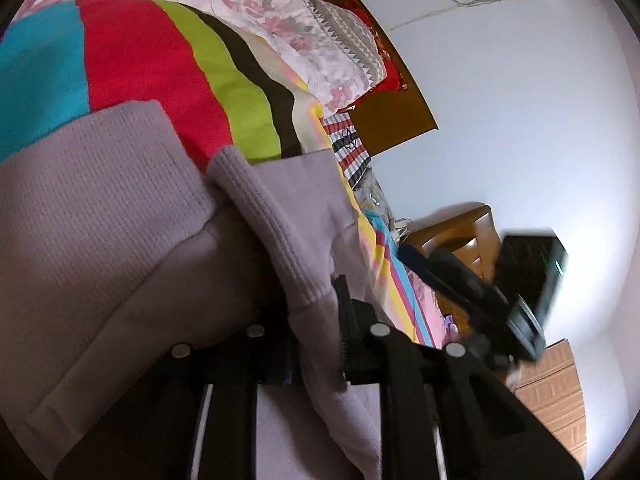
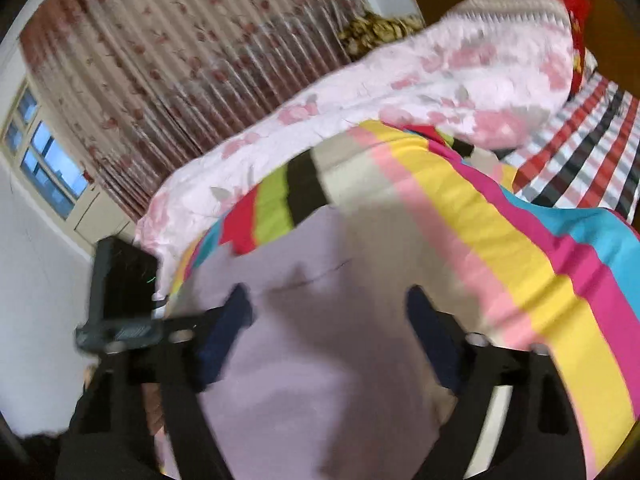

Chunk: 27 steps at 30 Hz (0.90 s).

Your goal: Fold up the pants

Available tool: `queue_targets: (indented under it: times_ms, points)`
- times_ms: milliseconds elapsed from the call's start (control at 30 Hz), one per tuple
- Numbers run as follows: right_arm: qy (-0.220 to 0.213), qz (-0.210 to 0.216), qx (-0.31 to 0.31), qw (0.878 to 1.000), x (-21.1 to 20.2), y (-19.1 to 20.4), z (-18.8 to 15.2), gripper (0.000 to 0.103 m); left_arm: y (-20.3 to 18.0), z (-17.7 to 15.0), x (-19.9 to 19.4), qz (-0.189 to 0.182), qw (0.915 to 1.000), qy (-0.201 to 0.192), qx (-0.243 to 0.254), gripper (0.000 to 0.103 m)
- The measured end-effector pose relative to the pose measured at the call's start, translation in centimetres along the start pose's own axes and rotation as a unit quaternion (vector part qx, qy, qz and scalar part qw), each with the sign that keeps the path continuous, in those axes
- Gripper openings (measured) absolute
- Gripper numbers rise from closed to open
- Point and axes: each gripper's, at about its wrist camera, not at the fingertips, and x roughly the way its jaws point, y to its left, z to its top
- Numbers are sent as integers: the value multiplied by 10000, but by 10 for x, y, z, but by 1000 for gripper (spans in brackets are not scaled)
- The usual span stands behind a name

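Note:
The lilac knitted pants [image 1: 100, 208] lie partly folded on a striped bedspread [image 1: 136, 60]. A ribbed hem [image 1: 260, 216] of the pants runs down between the fingers of my left gripper [image 1: 316, 320], which is shut on it; the fabric hides its left finger. In the right wrist view the pants [image 2: 304, 360] spread flat under my right gripper [image 2: 328, 308]. Its two dark fingers [image 2: 236, 312] stand wide apart with no cloth pinched between them. The right gripper [image 1: 480, 292] also shows blurred at the right of the left wrist view.
A pink floral quilt [image 2: 360, 100] and pillows [image 1: 340, 40] are piled at the head of the bed against a brown headboard [image 1: 392, 116]. A wooden bedside cabinet [image 1: 460, 236] stands beside the bed. Patterned curtains [image 2: 180, 40] and a window [image 2: 44, 160] are beyond it.

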Motion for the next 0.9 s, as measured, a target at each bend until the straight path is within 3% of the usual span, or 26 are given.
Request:
queue_targets:
  times_ms: [100, 133, 167, 200, 233, 300, 400, 467, 500, 567, 600, 667, 733, 833, 900]
  points:
    - [776, -95, -407, 9961, 44, 1, 7, 69, -2, 0, 3, 23, 10000, 1, 4, 17]
    - [885, -106, -544, 9945, 51, 3, 8, 55, -3, 2, 5, 15, 10000, 1, 40, 17]
    - [898, -50, -704, 9935, 53, 8, 4, 27, -7, 3, 7, 30, 9999, 6, 105, 15]
    - [784, -106, -898, 9928, 47, 17, 4, 19, -11, 2, 6, 148, 9997, 0, 208, 7]
    - [565, -120, -1119, 9920, 33, 31, 4, 13, -16, 1, 1, 203, 9994, -58, 284, 7]
    - [113, 61, -1376, 9904, -5, 62, 4, 13, -41, -8, -25, 79, 9976, -371, 577, 7]
    - [-318, 425, -1795, 9823, -54, 115, 13, 13, -80, -33, -88, -528, 9915, -854, 824, 7]
    - [-332, 538, -2058, 9766, -59, 147, 22, 13, -93, -44, -126, -523, 9852, -1272, 1025, 7]
    - [-224, 477, -2092, 9765, -50, 156, 26, 13, -89, -44, -134, -354, 9843, -1379, 1039, 8]
    - [367, 93, -2089, 9772, 3, 164, 27, 13, -45, -34, -131, 88, 9906, -1292, 430, 8]
    - [782, -73, -1968, 9773, 41, 158, 22, 13, -9, -29, -121, 189, 9938, -1094, -98, 7]
    - [1187, -298, -1843, 9752, 85, 148, 9, 13, 30, -32, -106, 363, 9944, -837, -539, 7]
    - [1221, -394, -1671, 9776, 108, 139, -4, 13, 50, -38, -93, 426, 9945, -737, -618, 8]
    - [1053, -133, -1249, 9865, 101, 127, -1, 13, 49, -37, -92, 330, 9946, -841, -502, 8]
    - [997, -182, -1344, 9857, 90, 133, -2, 13, 40, -36, -92, 442, 9942, -863, -475, 8]
